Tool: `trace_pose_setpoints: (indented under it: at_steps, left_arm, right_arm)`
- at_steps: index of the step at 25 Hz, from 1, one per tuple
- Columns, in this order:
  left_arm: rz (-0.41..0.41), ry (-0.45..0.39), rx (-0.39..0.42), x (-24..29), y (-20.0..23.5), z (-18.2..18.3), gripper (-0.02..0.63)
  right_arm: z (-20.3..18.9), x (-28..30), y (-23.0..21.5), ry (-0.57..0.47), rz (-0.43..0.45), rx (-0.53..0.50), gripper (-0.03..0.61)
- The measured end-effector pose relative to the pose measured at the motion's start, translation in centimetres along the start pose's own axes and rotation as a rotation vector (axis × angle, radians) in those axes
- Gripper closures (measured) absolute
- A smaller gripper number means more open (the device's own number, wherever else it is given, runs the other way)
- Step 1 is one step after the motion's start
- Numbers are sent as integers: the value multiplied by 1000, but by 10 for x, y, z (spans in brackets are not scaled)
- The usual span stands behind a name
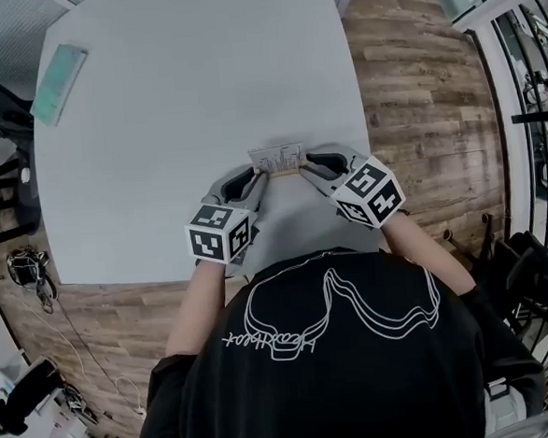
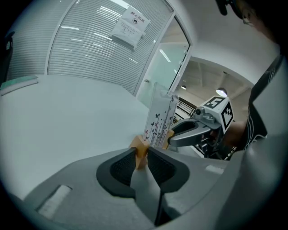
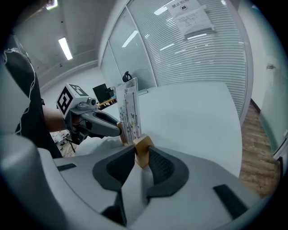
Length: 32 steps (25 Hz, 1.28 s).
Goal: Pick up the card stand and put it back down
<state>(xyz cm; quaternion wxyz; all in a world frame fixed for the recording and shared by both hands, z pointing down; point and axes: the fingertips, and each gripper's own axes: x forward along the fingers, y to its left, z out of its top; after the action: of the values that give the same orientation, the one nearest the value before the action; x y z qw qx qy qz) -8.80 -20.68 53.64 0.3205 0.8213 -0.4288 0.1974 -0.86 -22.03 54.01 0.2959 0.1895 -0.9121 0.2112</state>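
The right gripper (image 3: 141,153) clamps one wooden end of the upright card stand (image 3: 128,112); the left gripper (image 3: 115,129) grips the other.

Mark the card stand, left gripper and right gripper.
card stand (image 1: 277,158): head view, on its upright card
left gripper (image 1: 263,176): head view, between its fingertips
right gripper (image 1: 305,170): head view, between its fingertips

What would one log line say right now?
left gripper: shut on card stand | right gripper: shut on card stand | grip: both base ends
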Motion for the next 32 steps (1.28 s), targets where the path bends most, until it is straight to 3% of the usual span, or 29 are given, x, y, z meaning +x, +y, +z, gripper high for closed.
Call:
trace_pose_setpoints:
  at_steps: [10, 19, 24, 32]
  left_arm:
    - [-25, -20, -11, 1, -1, 0, 525]
    - [-69, -56, -48, -35, -3, 4, 491]
    - [-111, -107, -30, -83, -25, 17, 491]
    - [-258, -239, 71, -180, -97, 40, 505]
  right_arm:
    - [-1, 1, 2, -12, -23, 31, 472]
    - [20, -31, 11, -140, -135, 136, 469]
    - [44, -67, 53, -311, -128, 179, 534]
    - [69, -113, 158, -458, -110, 92, 569]
